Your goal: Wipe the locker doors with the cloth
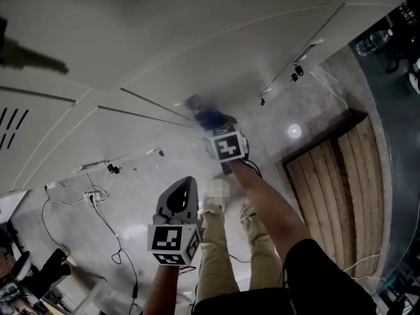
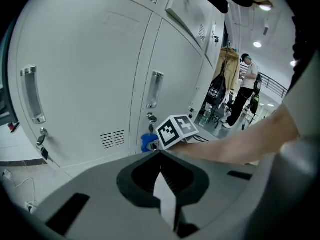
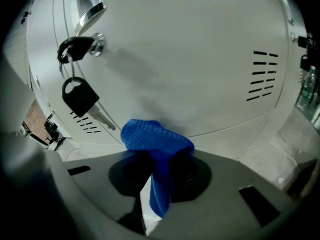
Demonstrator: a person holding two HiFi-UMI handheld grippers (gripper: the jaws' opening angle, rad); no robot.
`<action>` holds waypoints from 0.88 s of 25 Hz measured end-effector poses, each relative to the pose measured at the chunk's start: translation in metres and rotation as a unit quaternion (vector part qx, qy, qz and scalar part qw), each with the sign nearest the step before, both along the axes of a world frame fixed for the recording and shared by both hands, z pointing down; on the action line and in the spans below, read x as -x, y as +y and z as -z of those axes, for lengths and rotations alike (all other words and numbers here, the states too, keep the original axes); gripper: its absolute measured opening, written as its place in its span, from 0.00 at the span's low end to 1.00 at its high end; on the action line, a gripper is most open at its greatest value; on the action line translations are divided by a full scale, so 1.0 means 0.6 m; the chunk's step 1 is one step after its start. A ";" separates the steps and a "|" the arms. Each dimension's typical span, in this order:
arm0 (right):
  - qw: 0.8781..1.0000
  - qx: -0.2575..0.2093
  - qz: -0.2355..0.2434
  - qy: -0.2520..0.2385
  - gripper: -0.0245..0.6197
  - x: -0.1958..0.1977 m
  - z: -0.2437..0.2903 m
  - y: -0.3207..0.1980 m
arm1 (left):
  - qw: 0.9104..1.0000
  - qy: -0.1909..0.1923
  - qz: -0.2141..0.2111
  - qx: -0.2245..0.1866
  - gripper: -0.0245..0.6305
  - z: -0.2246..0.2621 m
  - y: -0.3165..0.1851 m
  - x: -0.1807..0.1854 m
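My right gripper (image 1: pixel 209 120) is shut on a blue cloth (image 3: pixel 156 143), its bunched end pressed against a white locker door (image 3: pixel 180 59) low down, below the lock. From the left gripper view the cloth (image 2: pixel 148 142) shows as a blue patch beside the right gripper's marker cube (image 2: pixel 175 130). My left gripper (image 1: pixel 182 190) hangs back from the lockers, shut with nothing between its jaws. The locker doors (image 2: pixel 90 74) stand in a row with chrome handles (image 2: pixel 155 89).
A key with a black tag (image 3: pixel 80 96) hangs from the lock (image 3: pixel 92 44) left of the cloth. Vent slots (image 3: pixel 262 76) sit at the door's right. Cables (image 1: pixel 98 202) trail on the floor, a wooden pallet (image 1: pixel 348 176) lies right. A person (image 2: pixel 246 91) stands far down the aisle.
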State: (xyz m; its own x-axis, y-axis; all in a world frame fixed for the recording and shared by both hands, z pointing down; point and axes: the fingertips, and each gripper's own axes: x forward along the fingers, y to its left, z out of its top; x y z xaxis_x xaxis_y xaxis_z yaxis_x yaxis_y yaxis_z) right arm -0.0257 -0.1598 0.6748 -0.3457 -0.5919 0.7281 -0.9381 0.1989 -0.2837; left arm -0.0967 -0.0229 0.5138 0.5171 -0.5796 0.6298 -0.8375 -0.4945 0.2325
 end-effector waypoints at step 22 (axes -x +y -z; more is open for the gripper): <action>0.997 0.010 -0.077 0.030 0.16 -0.253 -0.016 -0.042 | 0.998 -0.012 -0.053 0.019 0.05 -0.027 -0.037 -0.137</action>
State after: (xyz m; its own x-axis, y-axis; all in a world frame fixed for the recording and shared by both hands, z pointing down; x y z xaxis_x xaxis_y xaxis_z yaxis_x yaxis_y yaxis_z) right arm 0.1262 -0.1849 0.6844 -0.2082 -0.6196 0.7568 -0.9722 0.0462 -0.2296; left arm -0.0144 -0.0450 0.5300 0.5595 -0.4978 0.6627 -0.7860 -0.5723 0.2338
